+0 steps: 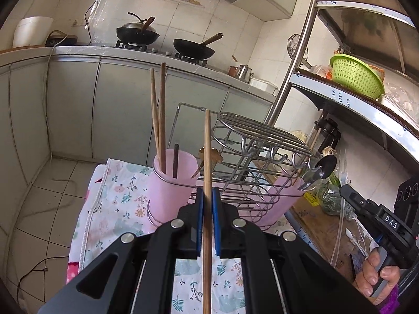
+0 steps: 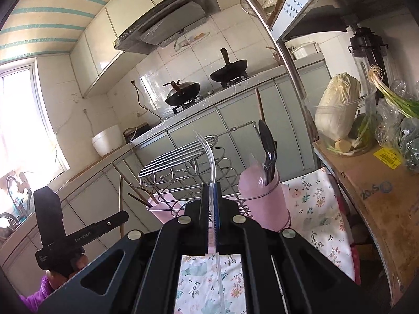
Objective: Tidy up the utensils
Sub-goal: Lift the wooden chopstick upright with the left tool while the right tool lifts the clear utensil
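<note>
Left wrist view: a wooden chopstick (image 1: 207, 183) is held between the closed jaws of the left gripper (image 1: 207, 196), its long axis running straight ahead along the fingers, with the tip rising past the blue pads (image 1: 200, 209). Just beyond and a little left of that tip stands the left pink cup (image 1: 172, 183), seated in a ring of the wire rack (image 1: 251, 157) on the bench covered by a floral cloth (image 1: 117, 191). Chopsticks (image 1: 159, 120) already stand upright in that cup. The held chopstick is judged to be destined for this cup, which lies nearer to the left gripper than to the right; a shift to the left and a tilt toward vertical would be called for.

In the right wrist view, a clear plastic utensil (image 2: 209, 162), too transparent to name more closely, is clamped between the closed jaws of the right gripper (image 2: 211, 198), its handle lying along the fingers and its far end curving up and to the left. Beyond and to the right stands the right pink cup (image 2: 264, 198), in which dark utensils (image 2: 268, 151) are held. This cup is judged the likely target for the right gripper. Farther off, woks are seen on the stove.
</note>
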`<state>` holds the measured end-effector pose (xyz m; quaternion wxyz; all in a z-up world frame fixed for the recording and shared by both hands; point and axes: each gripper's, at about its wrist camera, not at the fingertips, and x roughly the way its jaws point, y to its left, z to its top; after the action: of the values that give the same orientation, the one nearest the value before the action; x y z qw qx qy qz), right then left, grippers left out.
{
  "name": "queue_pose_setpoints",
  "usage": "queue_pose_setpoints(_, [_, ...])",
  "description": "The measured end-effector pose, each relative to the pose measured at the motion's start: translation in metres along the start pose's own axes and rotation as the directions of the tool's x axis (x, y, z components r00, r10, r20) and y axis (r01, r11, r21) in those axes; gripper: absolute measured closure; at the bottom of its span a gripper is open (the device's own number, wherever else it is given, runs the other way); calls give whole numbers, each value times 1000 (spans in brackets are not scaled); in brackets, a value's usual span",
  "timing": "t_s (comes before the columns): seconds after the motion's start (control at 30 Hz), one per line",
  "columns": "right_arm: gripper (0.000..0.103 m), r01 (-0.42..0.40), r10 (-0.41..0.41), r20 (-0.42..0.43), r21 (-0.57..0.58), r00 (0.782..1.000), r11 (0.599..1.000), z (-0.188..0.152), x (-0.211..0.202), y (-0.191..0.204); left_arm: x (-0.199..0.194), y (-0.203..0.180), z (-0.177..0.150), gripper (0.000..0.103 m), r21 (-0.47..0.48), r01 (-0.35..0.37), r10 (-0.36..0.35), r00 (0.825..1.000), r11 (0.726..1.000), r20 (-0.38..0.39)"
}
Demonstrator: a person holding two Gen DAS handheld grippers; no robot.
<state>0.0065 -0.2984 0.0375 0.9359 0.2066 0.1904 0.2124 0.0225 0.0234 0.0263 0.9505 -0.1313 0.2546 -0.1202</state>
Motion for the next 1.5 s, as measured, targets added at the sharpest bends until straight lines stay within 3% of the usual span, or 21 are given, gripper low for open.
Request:
queue_pose_setpoints(0.67, [99,17,-17,19,-12,1000,1000,17,28,-9,45,30,40,97,-8,-105,105,994,994,39])
queue_pose_setpoints(0.97, [99,-15,17,58,-26,998,1000,28,29,-2,32,17,56,97,-3,-29,29,996,1000,80])
queue_pose_setpoints(1.07, [100,-25,28,84,-35,996,999,32,26,2,21,10,63,97,-2,-19,19,991,1000,131])
queue_pose_setpoints(1.17, [100,-27,33,121,-53,992,998,38,22,6,6,2,73,97,3,-32,30,977,999,213])
queue_pose_setpoints(1.3, [100,-28,41,175,-77,984,997,47,17,12,-12,-8,86,97,-2,-63,60,940,998,335])
queue_pose_setpoints(1.5, [100,-25,48,213,-111,976,993,51,15,17,-25,-11,98,97,-81,-137,159,855,987,493])
